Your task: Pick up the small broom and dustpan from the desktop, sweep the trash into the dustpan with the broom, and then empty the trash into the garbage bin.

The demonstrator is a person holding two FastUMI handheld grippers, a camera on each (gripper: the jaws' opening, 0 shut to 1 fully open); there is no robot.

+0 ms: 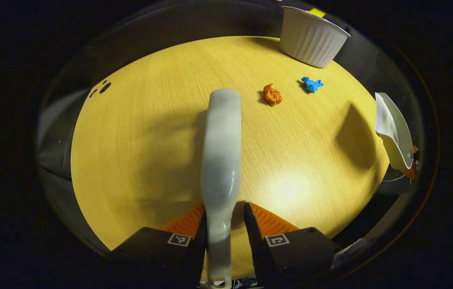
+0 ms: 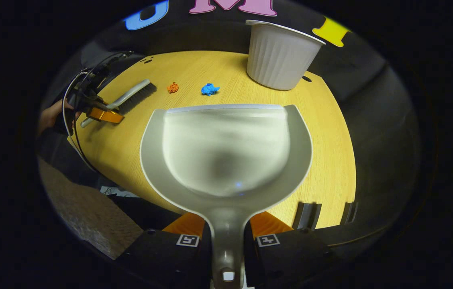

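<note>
Left gripper [image 1: 224, 224]: jaws closed on the broom [image 1: 221, 160] handle, head extending forward over the counter [image 1: 138, 160]. Right gripper [image 2: 226, 233]: jaws clamp the dustpan [image 2: 226, 148] handle (pan raised). Two paper scraps [image 1: 272, 94] lie near the bin [image 1: 311, 36].

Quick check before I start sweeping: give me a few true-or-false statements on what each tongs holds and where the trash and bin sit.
1. The left tongs are shut on the broom. True.
2. The right tongs are open and hold nothing. False: they are shut on the dustpan handle.
3. The orange paper wad and blue paper wad already lie in the dustpan. False: both lie on the table, and the pan is bare.
4. The white garbage bin stands upright at the table's far edge. True.
</note>
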